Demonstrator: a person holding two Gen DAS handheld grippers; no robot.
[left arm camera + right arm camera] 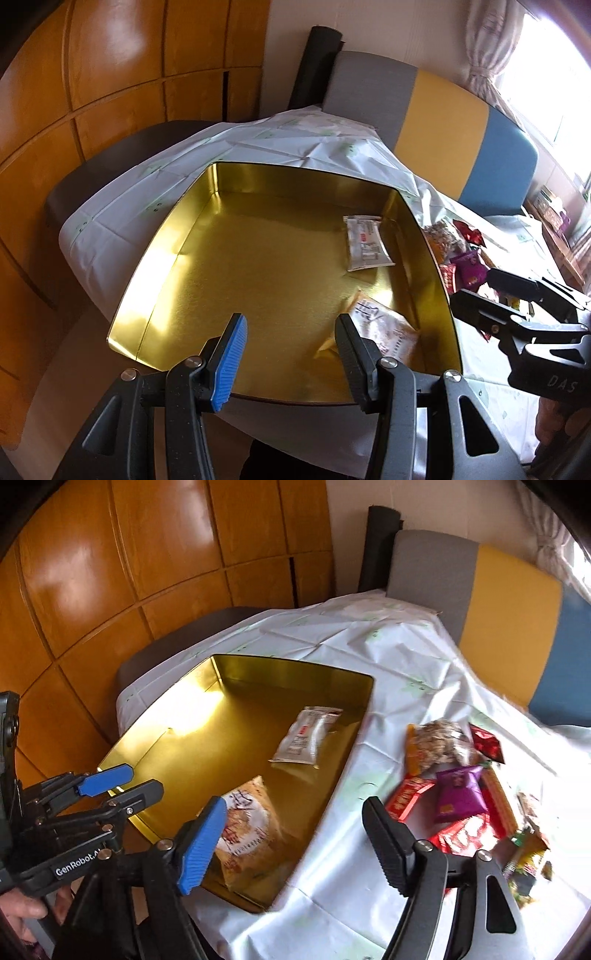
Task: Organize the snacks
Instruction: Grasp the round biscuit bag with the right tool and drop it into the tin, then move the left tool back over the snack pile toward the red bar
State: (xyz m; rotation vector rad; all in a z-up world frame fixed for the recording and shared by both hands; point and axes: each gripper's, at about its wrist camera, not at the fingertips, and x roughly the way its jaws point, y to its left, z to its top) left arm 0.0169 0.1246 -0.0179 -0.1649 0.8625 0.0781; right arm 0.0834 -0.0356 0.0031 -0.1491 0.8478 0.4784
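Observation:
A gold metal tin (229, 258) (207, 738) lies open on the white tablecloth. Inside it lie a white snack packet (365, 243) (306, 734) and an orange-and-white snack bag (384, 332) (247, 823). A pile of loose snacks, among them a purple packet (458, 790) and red packets (461, 834), lies on the cloth to the right of the tin (465, 266). My left gripper (291, 354) is open and empty over the tin's near edge; it also shows in the right wrist view (122, 781). My right gripper (291, 842) is open and empty above the tin's right rim, left of the pile.
The table (369, 646) has a creased white cloth. A grey, yellow and blue bench back (443, 122) stands behind it. Wooden wall panels (110, 572) are at the left. A window with a curtain (487, 44) is at the far right.

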